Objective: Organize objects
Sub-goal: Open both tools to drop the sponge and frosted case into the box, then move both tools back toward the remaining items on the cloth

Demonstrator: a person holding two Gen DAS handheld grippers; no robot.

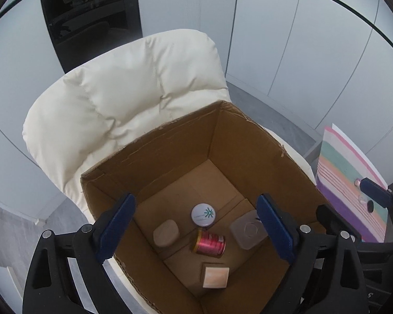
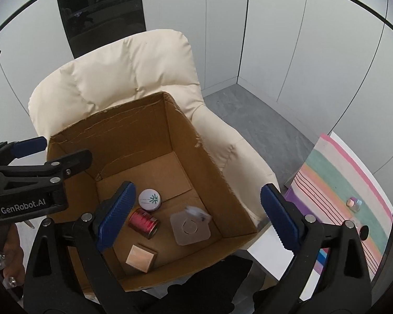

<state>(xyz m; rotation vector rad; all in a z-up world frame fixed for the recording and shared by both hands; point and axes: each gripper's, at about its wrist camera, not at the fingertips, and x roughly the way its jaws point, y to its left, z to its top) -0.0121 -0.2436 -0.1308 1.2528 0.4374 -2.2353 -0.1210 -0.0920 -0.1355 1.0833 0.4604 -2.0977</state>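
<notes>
Both claws, left (image 1: 196,225) and right (image 2: 197,217), released and empty over cardboard box (image 1: 170,141) on chair (image 1: 118,91). 5 items on box floor, incl. red can (image 1: 209,244); drop looks done.

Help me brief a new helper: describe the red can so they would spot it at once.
Find the open cardboard box standing on the cream armchair. On its floor, among five small items, the red can lies on its side just below the round white lid. It is the only shiny red metallic cylinder there.
</notes>
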